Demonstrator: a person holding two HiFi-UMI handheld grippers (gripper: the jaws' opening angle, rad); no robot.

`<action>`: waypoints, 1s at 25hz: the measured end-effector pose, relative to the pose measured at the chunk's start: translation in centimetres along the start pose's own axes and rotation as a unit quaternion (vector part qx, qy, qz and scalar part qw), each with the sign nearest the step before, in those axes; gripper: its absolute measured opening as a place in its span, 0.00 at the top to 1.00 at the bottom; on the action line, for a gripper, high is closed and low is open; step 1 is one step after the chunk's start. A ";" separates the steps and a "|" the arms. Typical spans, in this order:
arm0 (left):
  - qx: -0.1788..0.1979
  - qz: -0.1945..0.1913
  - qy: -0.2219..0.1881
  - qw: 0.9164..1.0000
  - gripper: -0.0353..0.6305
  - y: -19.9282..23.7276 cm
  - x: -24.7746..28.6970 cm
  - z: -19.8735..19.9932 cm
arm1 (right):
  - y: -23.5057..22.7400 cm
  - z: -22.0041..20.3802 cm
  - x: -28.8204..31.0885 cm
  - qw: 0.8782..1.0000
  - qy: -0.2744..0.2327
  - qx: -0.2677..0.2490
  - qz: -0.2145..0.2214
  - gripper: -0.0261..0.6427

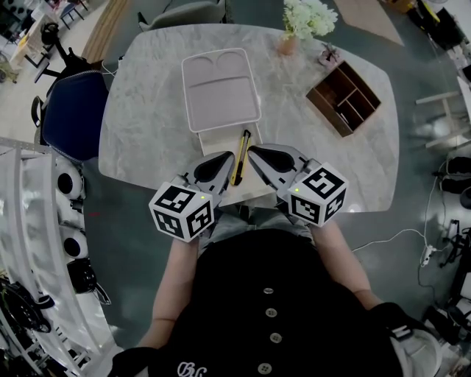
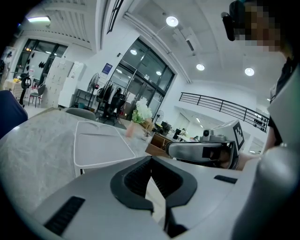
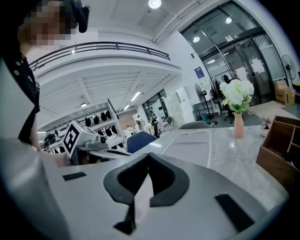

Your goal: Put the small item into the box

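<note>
Head camera looks steeply down on the surface (image 1: 147, 110), close over the left hand-held gripper (image 1: 228, 157) and right hand-held gripper (image 1: 253, 152). Each gripper view sits low behind its jaws, looking across the surface; all three catch the white box (image 1: 221, 92) and flowers (image 1: 309, 18).

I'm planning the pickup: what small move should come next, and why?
Probably open the right gripper and ease it toward the yellow utility knife. It and the left gripper are shut and empty, and the knife lies on the table between their tips, short of the box.

Open office hall: glass doors (image 2: 140, 70), mezzanine railing (image 2: 225, 107).
</note>
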State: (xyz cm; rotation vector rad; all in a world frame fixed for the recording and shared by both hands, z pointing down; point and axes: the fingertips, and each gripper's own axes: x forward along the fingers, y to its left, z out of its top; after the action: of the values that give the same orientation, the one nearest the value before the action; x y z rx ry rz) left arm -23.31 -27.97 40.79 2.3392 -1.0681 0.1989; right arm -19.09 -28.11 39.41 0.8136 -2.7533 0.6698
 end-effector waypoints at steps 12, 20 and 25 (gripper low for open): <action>0.004 -0.008 0.013 1.000 0.92 0.0 0.1 -0.2 | 0.1 0.2 -0.3 1.000 -0.001 -0.003 -0.003 0.96; 0.006 -0.009 0.012 1.000 0.92 0.0 0.2 -0.2 | 0.1 0.0 -0.3 1.000 0.002 -0.007 0.000 0.96; 0.005 -0.006 0.013 1.000 0.92 0.3 0.2 -0.1 | 0.1 -0.6 -0.2 1.000 0.021 -0.009 0.007 0.96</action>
State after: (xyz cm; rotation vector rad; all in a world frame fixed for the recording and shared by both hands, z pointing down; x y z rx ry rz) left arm -23.37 -28.19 41.06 2.3453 -1.0424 0.2294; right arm -18.99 -27.67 39.85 0.7690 -2.7257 0.6556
